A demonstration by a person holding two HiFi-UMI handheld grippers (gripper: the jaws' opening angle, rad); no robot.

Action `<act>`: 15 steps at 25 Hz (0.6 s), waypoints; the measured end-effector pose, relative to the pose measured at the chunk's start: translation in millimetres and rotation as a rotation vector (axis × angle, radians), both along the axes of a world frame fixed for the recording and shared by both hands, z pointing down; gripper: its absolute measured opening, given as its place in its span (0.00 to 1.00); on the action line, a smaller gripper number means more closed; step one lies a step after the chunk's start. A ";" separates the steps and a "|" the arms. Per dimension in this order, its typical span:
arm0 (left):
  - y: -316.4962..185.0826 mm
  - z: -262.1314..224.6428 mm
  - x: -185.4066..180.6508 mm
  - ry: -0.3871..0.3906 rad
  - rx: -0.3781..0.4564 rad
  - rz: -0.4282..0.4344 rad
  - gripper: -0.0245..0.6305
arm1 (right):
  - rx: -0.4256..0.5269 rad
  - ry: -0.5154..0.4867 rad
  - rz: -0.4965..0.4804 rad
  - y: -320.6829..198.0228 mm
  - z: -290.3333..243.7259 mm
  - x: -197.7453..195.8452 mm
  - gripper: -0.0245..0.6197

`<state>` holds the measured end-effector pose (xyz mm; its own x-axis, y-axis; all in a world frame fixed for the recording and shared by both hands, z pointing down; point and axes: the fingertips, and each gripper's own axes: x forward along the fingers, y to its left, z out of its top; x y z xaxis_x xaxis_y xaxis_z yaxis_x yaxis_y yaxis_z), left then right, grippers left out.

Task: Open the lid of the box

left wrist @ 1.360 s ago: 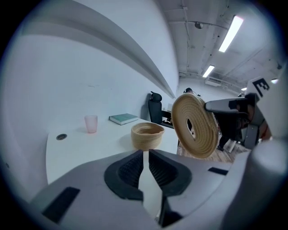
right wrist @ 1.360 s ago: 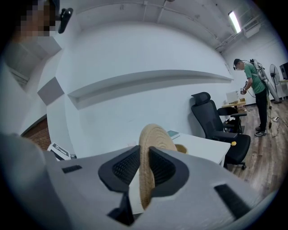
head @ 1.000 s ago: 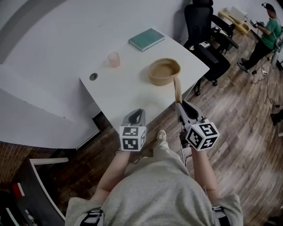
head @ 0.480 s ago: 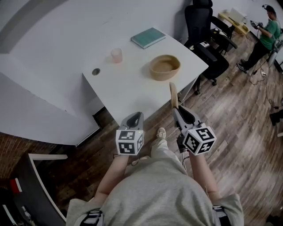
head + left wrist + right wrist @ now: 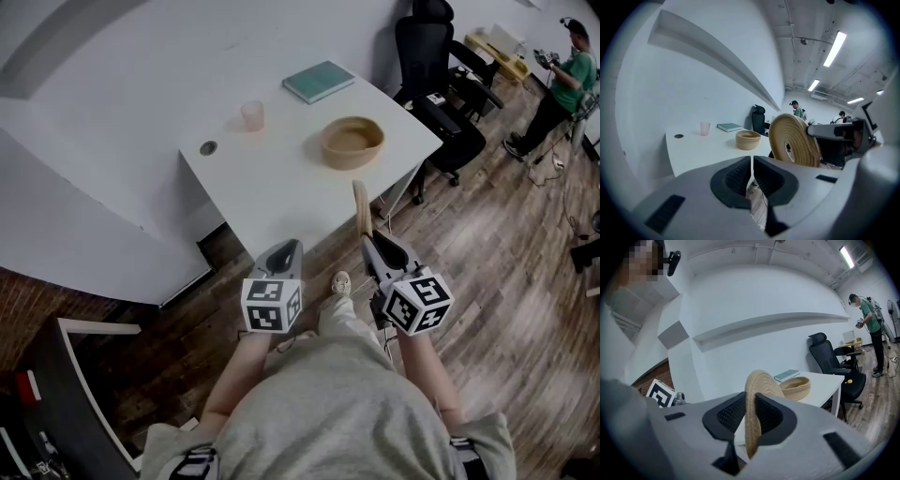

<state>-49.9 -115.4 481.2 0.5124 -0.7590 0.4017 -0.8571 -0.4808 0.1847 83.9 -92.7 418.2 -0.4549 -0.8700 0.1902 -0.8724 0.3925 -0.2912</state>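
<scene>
lid is off the box, clamped edge-on between the right gripper jaws. pads press both flat faces near the rim, and the right gripper view shows the disc upright in the bite. left gripper jaws are together with nothing between them. it is held low beside the right one, on the near side of the table edge. box is a round woven basket, open, on the table's right part, well apart from both grippers. pink cup and teal book sit further back.

judgement: lid looks like coiled straw or rope, so it should be light, fairly stiff, not fragile, and rough enough that the pads won't slip. thin disc gripped at one spot on the rim may pivot in the jaws, so a bite deeper than the outermost coil seems safer. box is likely light too and could slide on the smooth top if nudged. task looks essentially done.
</scene>
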 end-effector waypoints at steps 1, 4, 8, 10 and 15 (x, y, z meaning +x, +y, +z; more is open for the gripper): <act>0.5 0.5 -0.4 0.000 0.000 -0.001 0.07 | 0.000 -0.001 -0.001 0.6 0.2 -0.6 0.14; 0.7 3.0 -1.9 -0.002 -0.005 -0.005 0.07 | 0.001 -0.004 -0.006 1.3 1.0 -2.6 0.15; 0.1 2.9 -2.6 0.003 -0.006 -0.005 0.07 | 0.012 0.010 -0.012 1.4 0.5 -5.6 0.14; -0.6 3.0 -1.9 0.007 -0.007 -0.003 0.07 | 0.016 0.015 -0.012 1.1 0.2 -5.7 0.14; -3.0 5.3 -1.9 0.006 -0.012 -0.003 0.07 | 0.017 0.015 -0.012 -0.9 1.2 -5.9 0.14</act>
<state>-51.8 -118.3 486.5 0.5126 -0.7557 0.4076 -0.8574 -0.4760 0.1956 78.0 -93.6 419.4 -0.4627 -0.8677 0.1819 -0.8718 0.4081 -0.2711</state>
